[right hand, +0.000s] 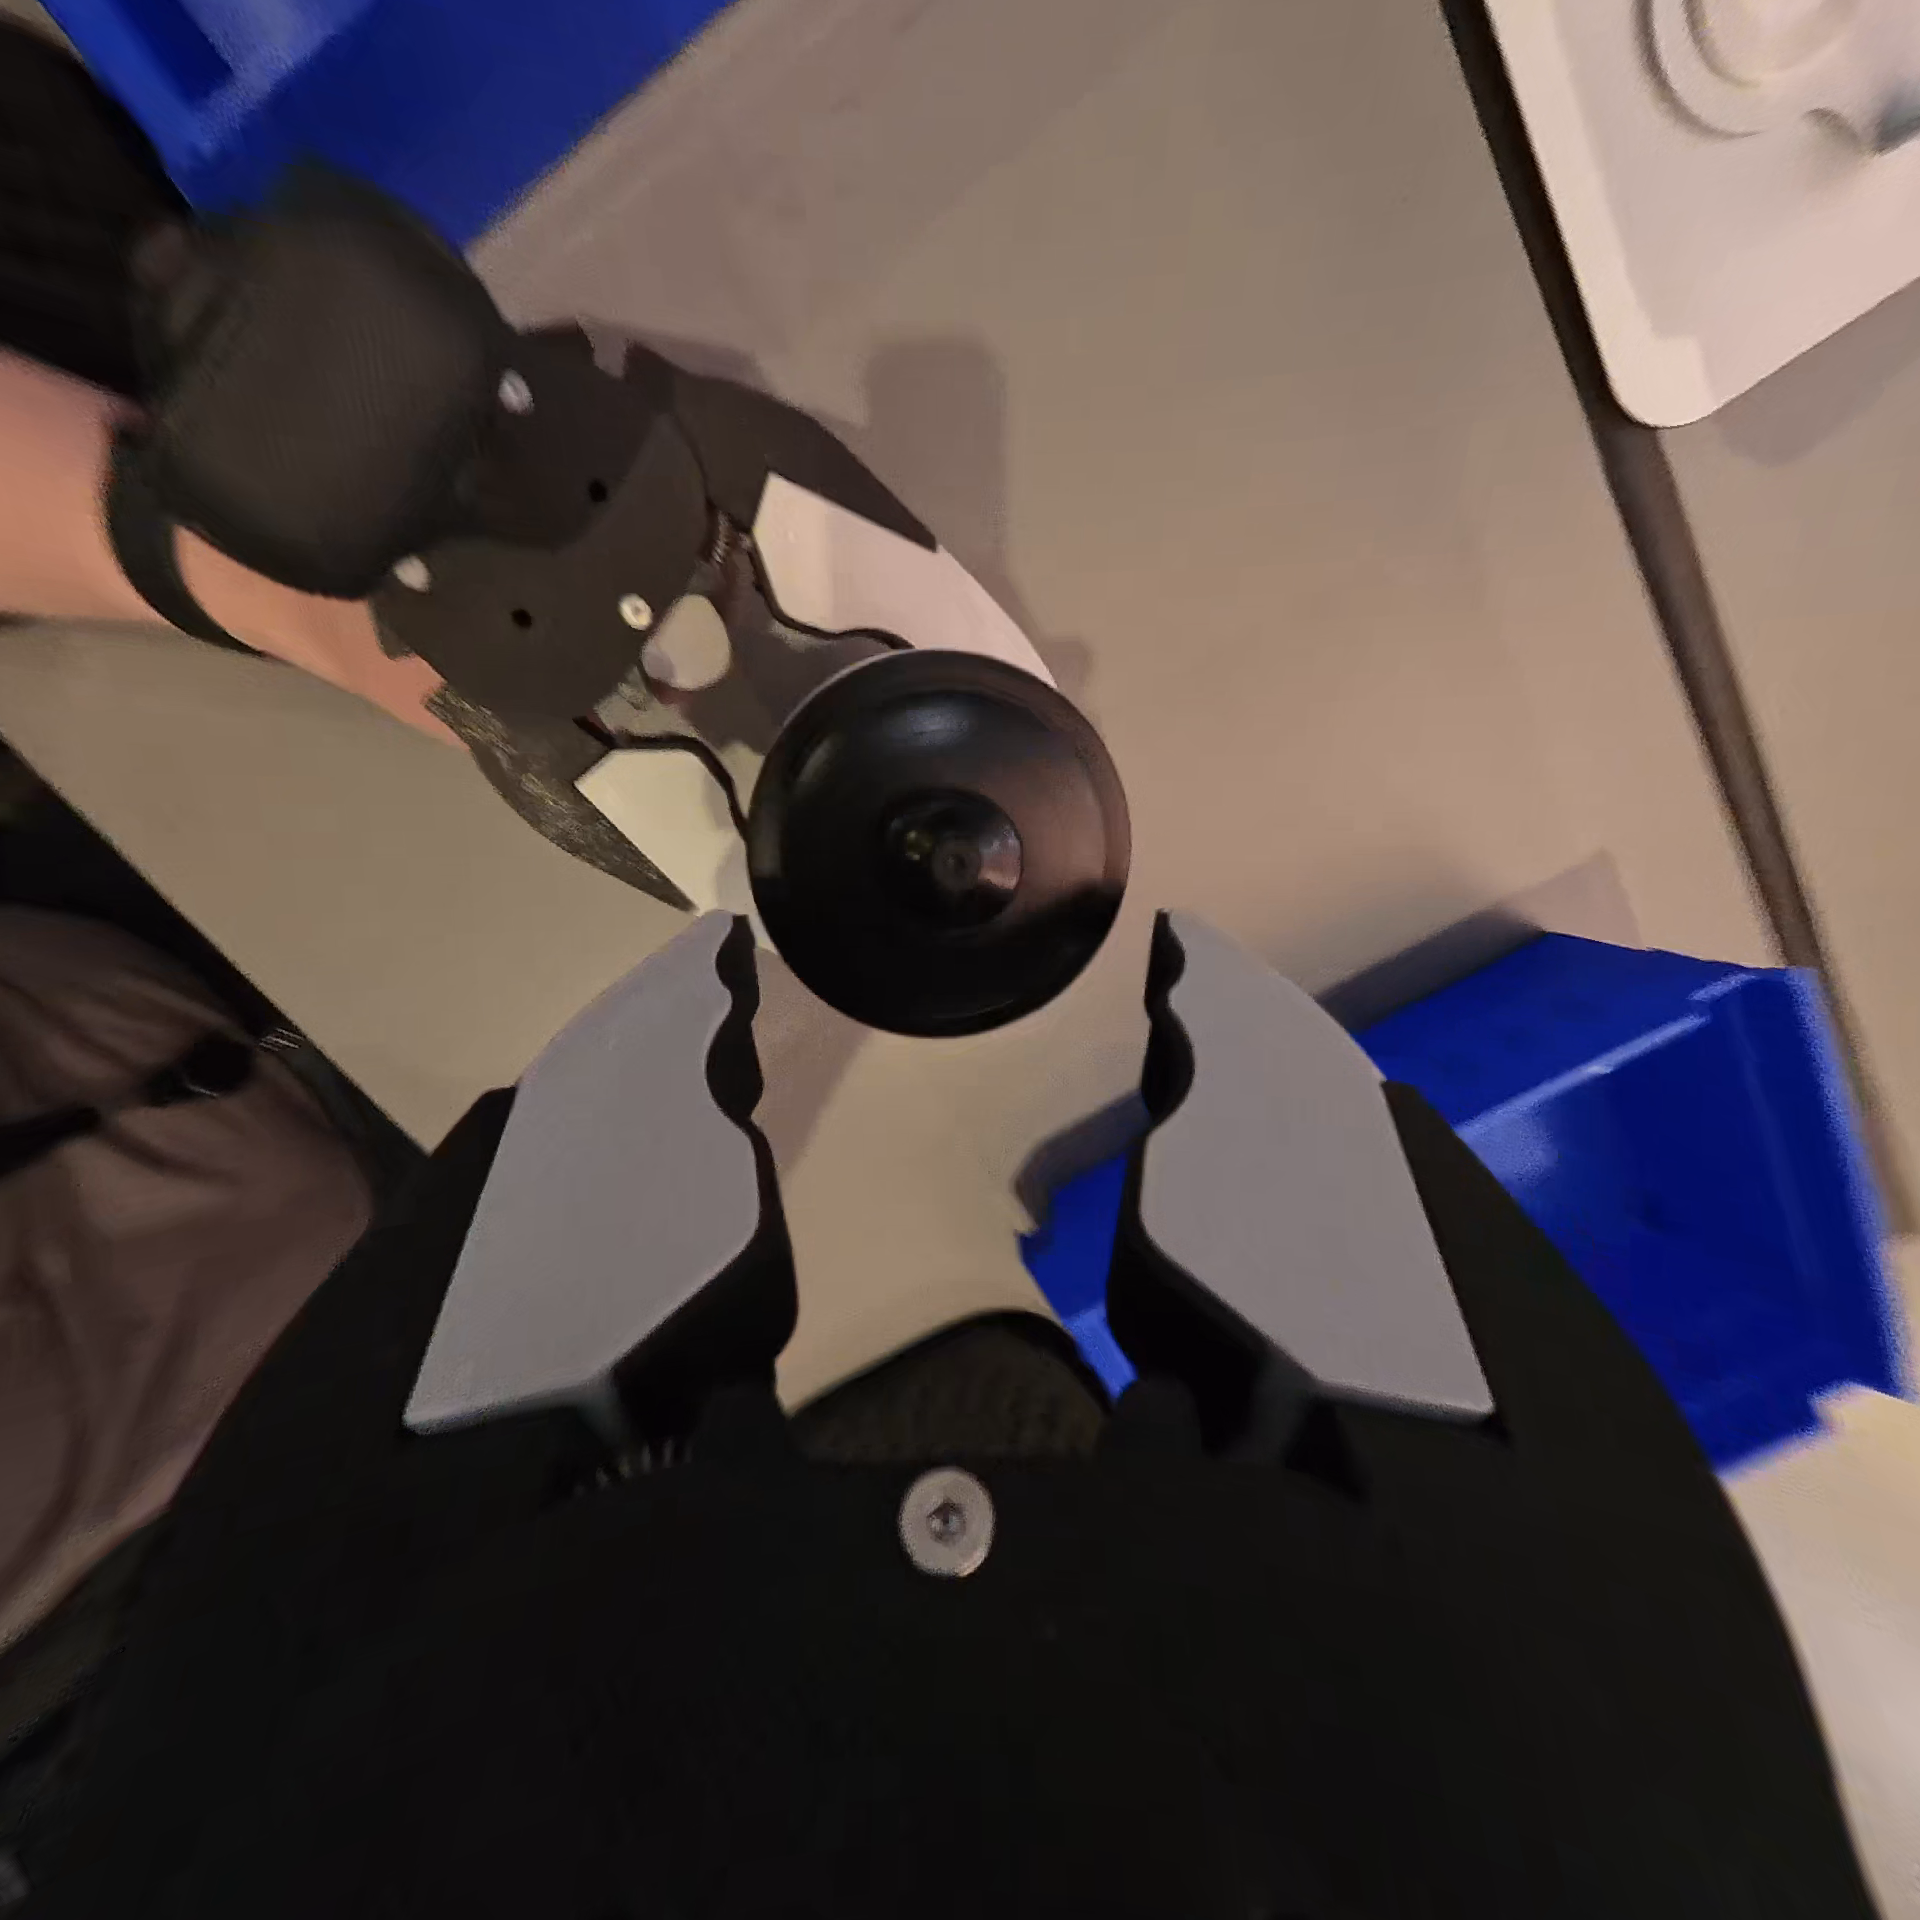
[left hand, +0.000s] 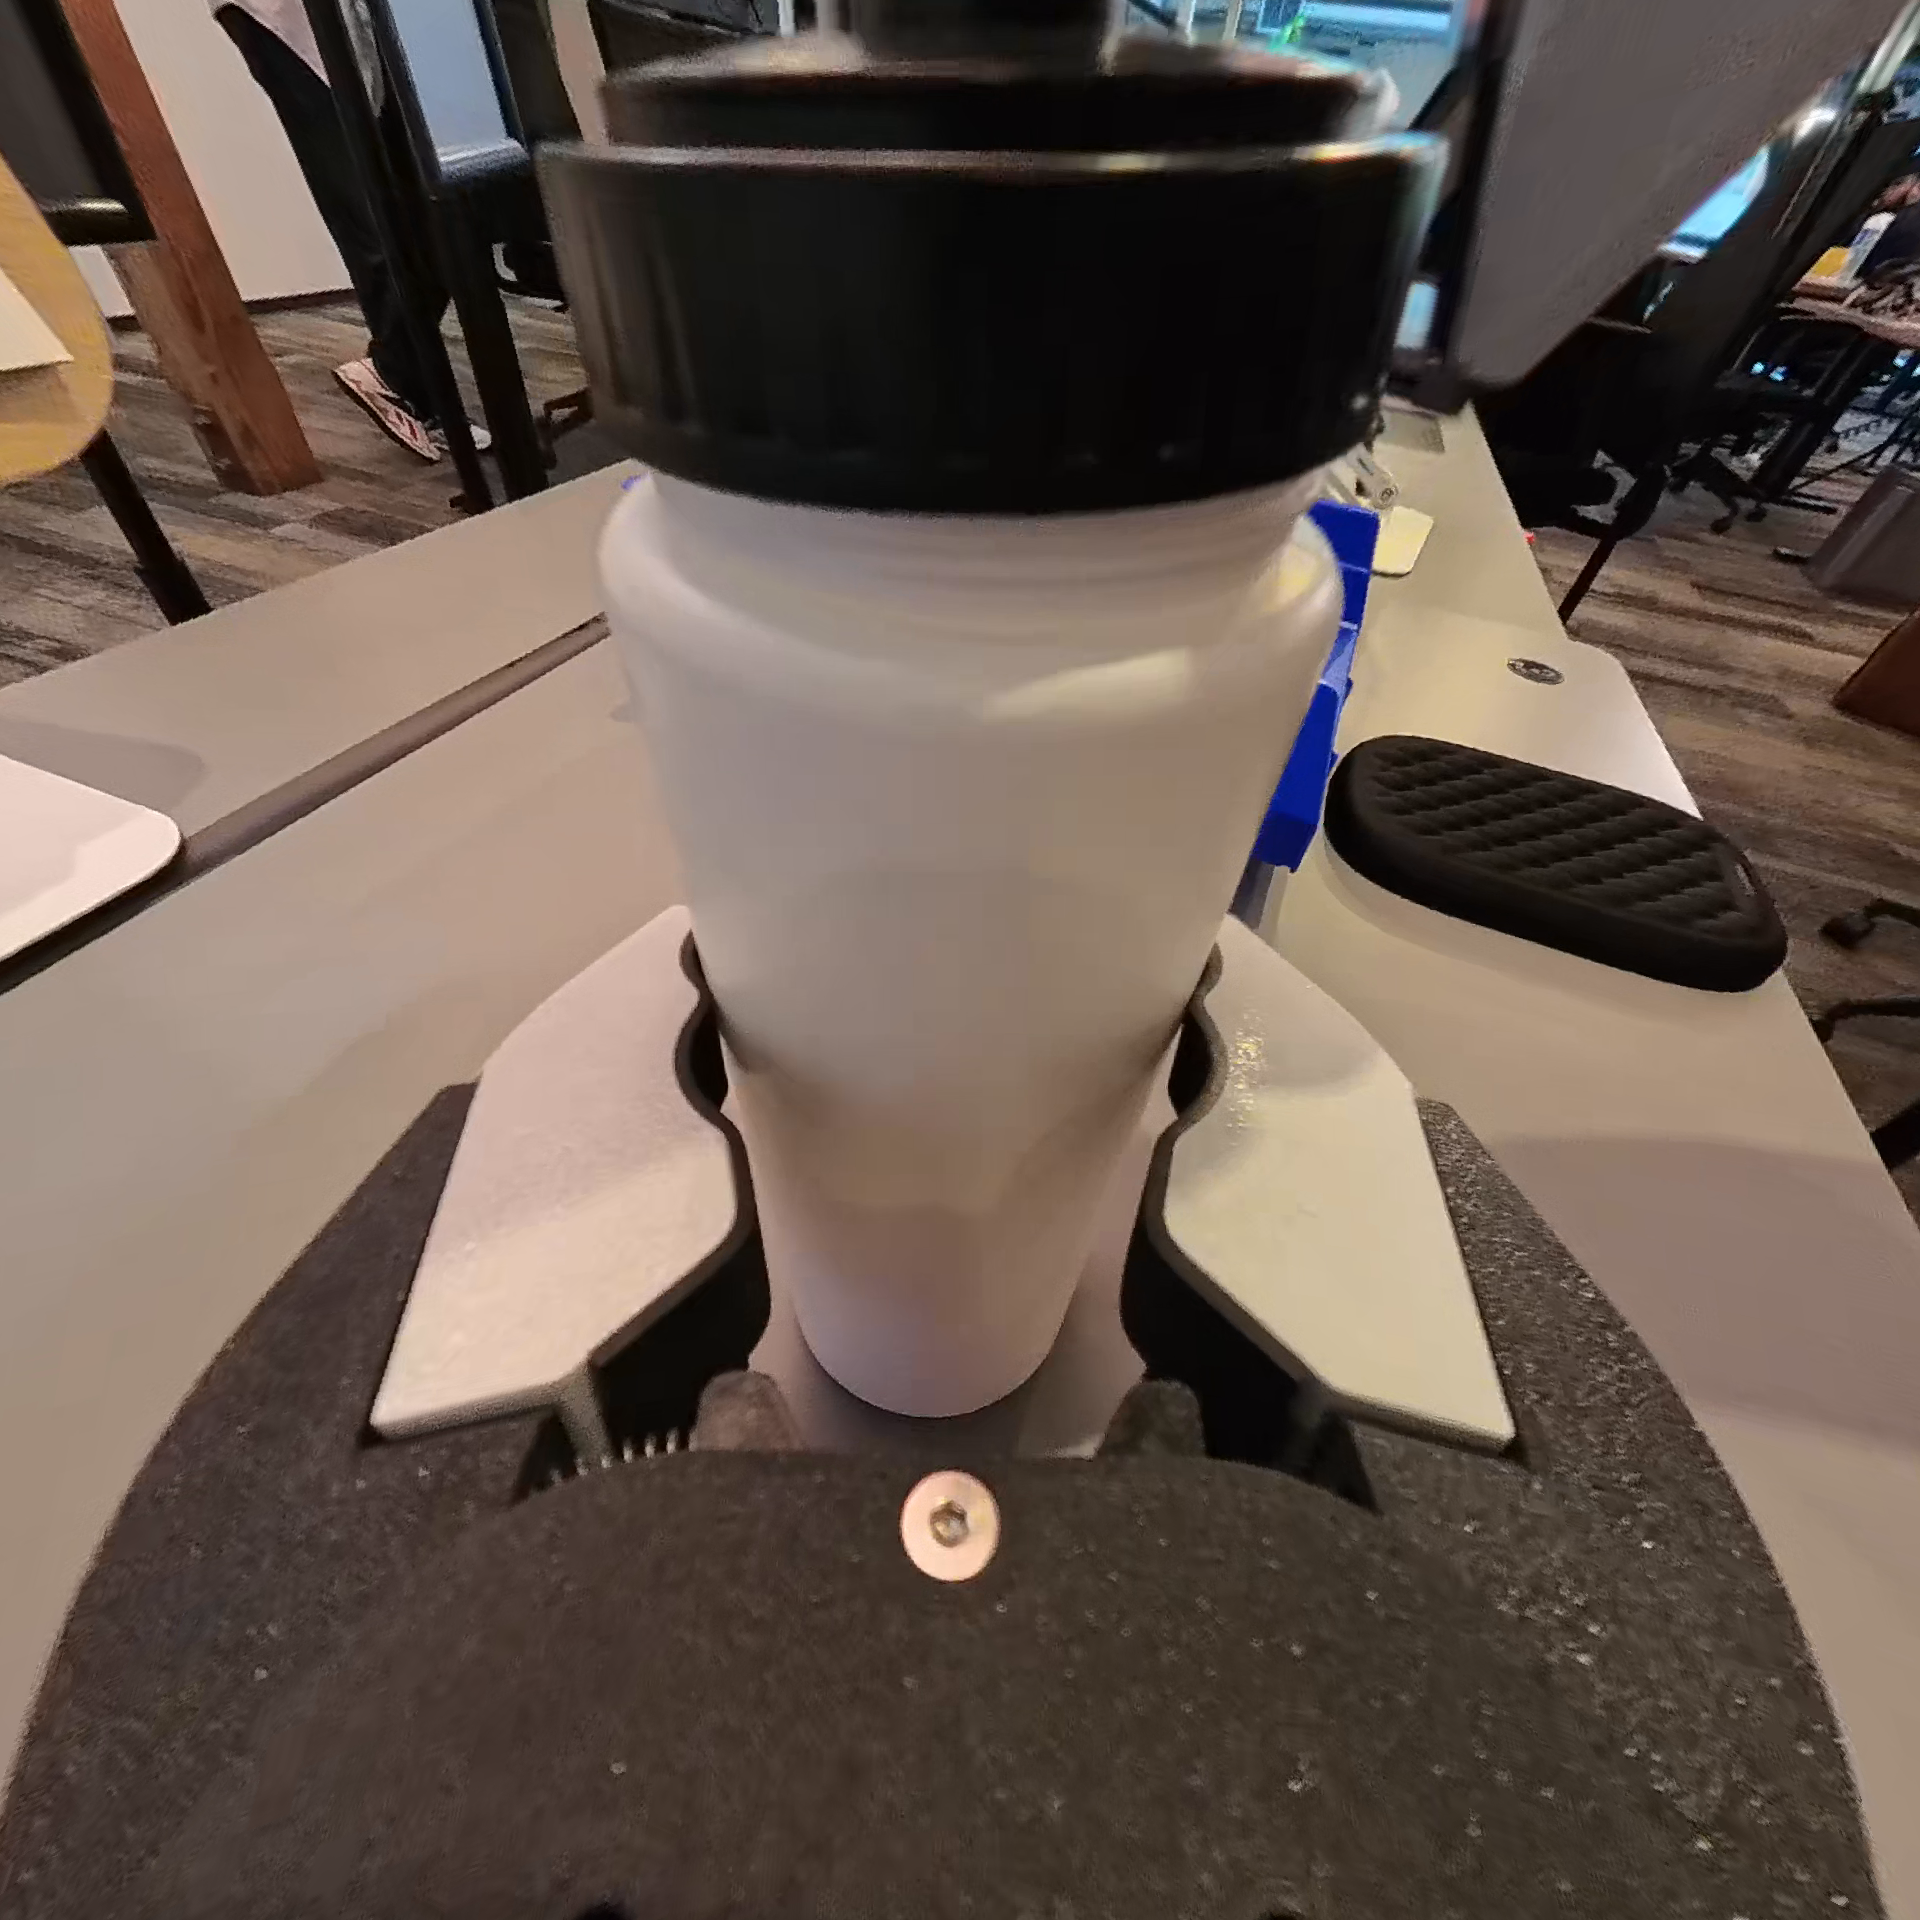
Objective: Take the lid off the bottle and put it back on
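The left gripper [left hand: 951, 1049] is seen clamped around the lower body of the white bottle [left hand: 956, 831], both grey fingers [left hand: 582, 1174] pressed against its sides. The bottle is held upright just above the grey table [left hand: 312, 935], with its black ribbed lid [left hand: 987, 301] seated on the neck at 12 o'clock. A blue bin [left hand: 1320, 707] is partly hidden behind the bottle at 2 o'clock, and a black padded oval object [left hand: 1558, 862] is laid on the table edge at 3 o'clock. A white tray corner [left hand: 73, 852] is seen at 9 o'clock. Wood-look flooring, table legs and a person's shoe [left hand: 390, 400] are visible at 10 o'clock, with office chairs at 2 o'clock.

In the right wrist view, the right gripper [right hand: 951, 935] is pointed downward over the table [right hand: 1247, 520], its jaws spread wide and empty. The lid [right hand: 935, 842] is seen from above at 12 o'clock, just beyond the fingertips and not touched by them. The left gripper [right hand: 727, 727] is seen at 10 o'clock, held by a hand in a black mesh strap [right hand: 312, 416]. Blue bins are placed at 4 o'clock [right hand: 1558, 1164] and 11 o'clock [right hand: 416, 83], and a white tray [right hand: 1714, 208] is at 1 o'clock. The picture is somewhat blurred.
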A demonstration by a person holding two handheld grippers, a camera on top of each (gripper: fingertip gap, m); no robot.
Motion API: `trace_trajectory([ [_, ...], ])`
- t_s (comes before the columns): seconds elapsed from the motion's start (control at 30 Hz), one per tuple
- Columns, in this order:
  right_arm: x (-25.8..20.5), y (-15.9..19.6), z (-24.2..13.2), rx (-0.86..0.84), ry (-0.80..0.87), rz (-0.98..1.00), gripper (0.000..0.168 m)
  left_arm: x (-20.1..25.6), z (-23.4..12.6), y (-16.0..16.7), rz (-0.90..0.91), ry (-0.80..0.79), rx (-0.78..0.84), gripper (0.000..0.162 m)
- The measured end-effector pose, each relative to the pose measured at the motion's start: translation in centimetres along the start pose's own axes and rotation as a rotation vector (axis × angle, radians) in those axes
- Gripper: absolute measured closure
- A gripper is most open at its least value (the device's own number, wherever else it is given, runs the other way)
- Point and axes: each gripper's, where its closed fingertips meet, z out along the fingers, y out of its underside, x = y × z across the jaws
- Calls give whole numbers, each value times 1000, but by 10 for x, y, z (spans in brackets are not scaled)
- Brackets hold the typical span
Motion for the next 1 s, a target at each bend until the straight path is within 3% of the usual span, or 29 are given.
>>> trace_trajectory([
  [0.1, -5, 0, 2, 11, -84, 63, 90, -1, 0, 0, 0, -13, 8, 77],
  [0.3, -7, 18, 5, -144, -34, -275, 90, 17, 5, 2, 71, 75, 1, 77],
  [0.4, -9, 16, 7, -139, -38, -330, 95, 19, 5, 2, 76, 101, -1, 77],
  [0.6, -7, 14, 7, -120, 5, -149, 95, 16, 5, 2, 52, 47, -4, 77],
  [0.8, -5, 12, 9, -45, 149, 243, 95, 12, 6, 2, 32, -38, -23, 77],
  [0.9, -6, 9, 10, -28, 165, 212, 95, 11, 4, 2, 25, -55, -26, 77],
  [1.0, -7, 11, 9, -46, 129, 45, 94, 15, 5, 3, 50, -4, -23, 77],
])
